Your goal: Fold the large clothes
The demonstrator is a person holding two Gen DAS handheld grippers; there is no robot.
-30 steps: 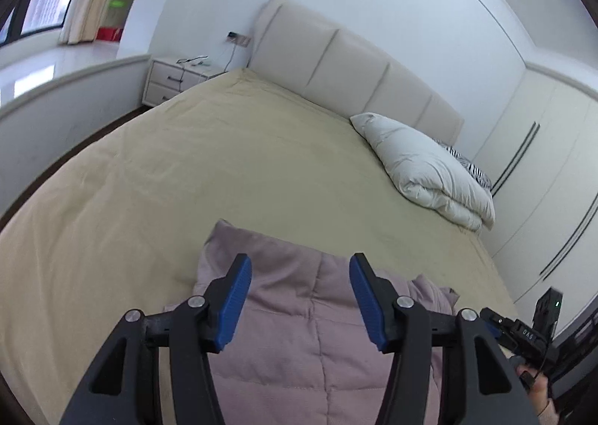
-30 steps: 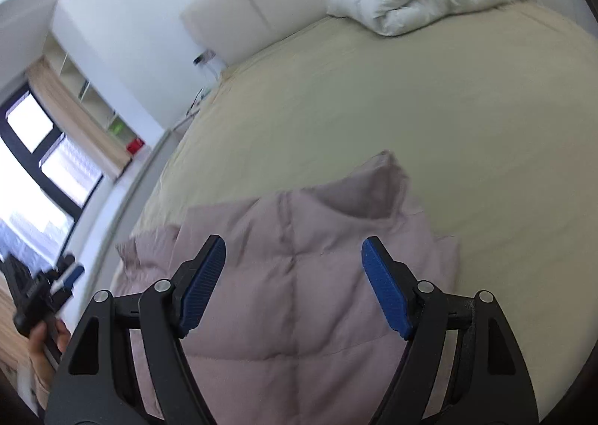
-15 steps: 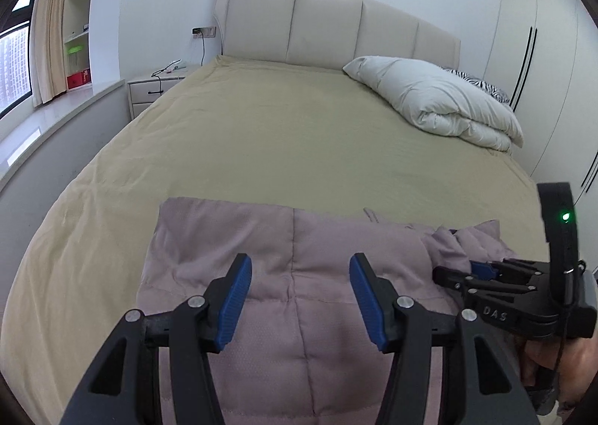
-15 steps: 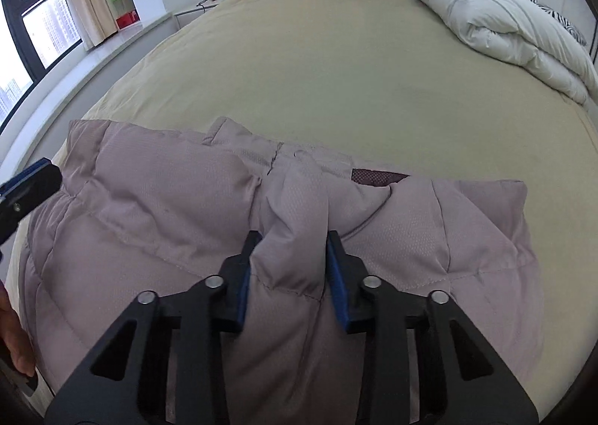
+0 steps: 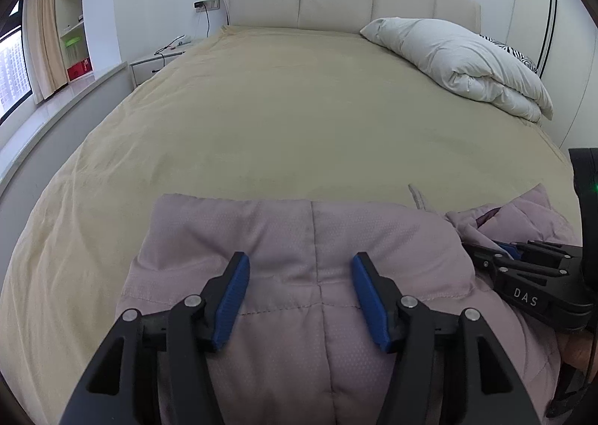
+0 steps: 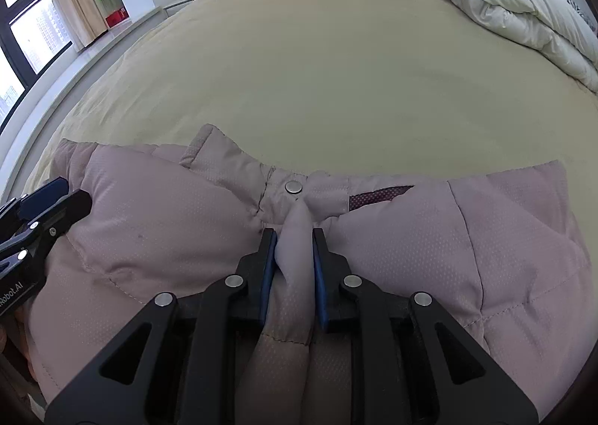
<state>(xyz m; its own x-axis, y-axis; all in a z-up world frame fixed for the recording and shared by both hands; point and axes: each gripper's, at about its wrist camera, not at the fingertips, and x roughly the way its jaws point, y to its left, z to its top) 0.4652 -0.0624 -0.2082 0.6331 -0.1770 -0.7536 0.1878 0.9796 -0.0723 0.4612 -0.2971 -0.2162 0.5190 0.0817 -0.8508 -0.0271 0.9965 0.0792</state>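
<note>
Two tongs over mauve jacket: right tongs just closed, pinching its edge fold; left tongs apart, perhaps hovering.

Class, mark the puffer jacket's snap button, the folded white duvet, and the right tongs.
snap button (image 6: 293, 187), right wrist view, its metal face.
white duvet (image 5: 463, 58), left wrist view, its top fold.
right tongs (image 6: 294, 238), right wrist view, between the tips.

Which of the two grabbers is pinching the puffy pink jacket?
The right gripper: its blue pads have just closed on a fold of the jacket. The left gripper hangs open above it.
</note>
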